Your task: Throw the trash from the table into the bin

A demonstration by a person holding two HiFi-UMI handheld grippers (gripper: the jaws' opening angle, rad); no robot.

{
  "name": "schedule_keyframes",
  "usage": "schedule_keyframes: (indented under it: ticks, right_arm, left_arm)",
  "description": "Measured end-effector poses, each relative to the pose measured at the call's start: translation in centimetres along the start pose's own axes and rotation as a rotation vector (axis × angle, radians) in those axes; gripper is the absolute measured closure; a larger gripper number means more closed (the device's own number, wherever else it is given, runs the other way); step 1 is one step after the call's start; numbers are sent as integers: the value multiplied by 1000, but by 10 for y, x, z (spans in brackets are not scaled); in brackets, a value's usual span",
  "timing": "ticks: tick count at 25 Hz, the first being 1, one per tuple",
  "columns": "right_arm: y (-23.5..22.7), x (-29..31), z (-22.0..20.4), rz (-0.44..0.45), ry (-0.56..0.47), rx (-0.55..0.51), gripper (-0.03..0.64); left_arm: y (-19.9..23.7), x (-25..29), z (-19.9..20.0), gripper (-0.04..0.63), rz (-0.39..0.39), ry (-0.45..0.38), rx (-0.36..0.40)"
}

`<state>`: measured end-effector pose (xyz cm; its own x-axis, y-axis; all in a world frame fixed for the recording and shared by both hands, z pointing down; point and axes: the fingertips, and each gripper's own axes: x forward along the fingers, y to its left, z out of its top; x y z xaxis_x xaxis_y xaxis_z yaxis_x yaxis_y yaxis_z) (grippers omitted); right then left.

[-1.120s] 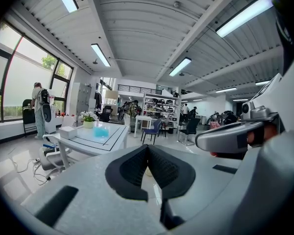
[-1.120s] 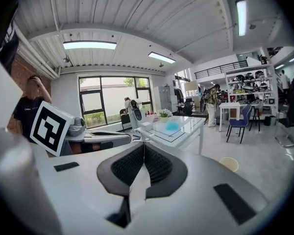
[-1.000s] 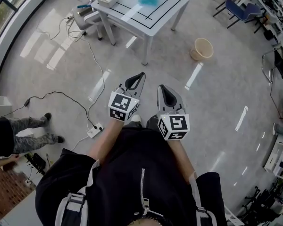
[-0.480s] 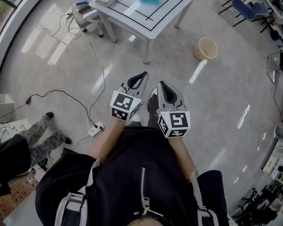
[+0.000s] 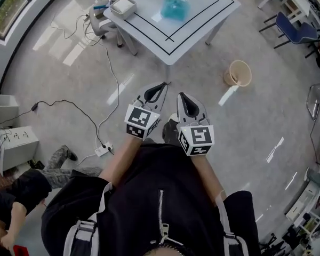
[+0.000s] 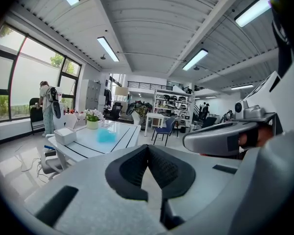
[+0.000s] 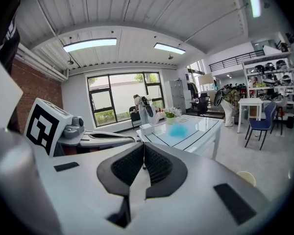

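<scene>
Lying on white surface [image 5: 202, 23]: blue trash [image 5: 175, 7].
Bin [image 5: 238, 73]: beige, on floor, beside surface.
Left claw [image 5: 160, 85]: pressed together, empty.
Right claw [image 5: 181, 96]: pressed together, empty.

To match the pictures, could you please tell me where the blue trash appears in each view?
Head view: blue trash top centre.
Left gripper view: blue trash left of centre.
Right gripper view: blue trash just right of centre.
Shared landmark: white box left of it.

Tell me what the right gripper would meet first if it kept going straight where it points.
Probably the near edge of the white table; the right gripper lines up with it. Nothing shows in between, though depth is unclear.
</scene>
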<state>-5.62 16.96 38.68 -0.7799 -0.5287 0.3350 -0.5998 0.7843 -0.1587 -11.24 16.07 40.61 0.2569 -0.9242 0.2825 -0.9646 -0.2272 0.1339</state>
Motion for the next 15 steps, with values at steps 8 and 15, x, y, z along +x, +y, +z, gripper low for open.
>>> schedule_keyframes:
  ticks: [8, 15]
  right_arm:
    - [-52, 40, 29, 87, -3, -12, 607]
    - [-75, 64, 31, 127, 29, 12, 607]
  left_arm:
    - [19, 55, 23, 591, 85, -2, -14]
    - [33, 76, 25, 591, 126, 22, -35]
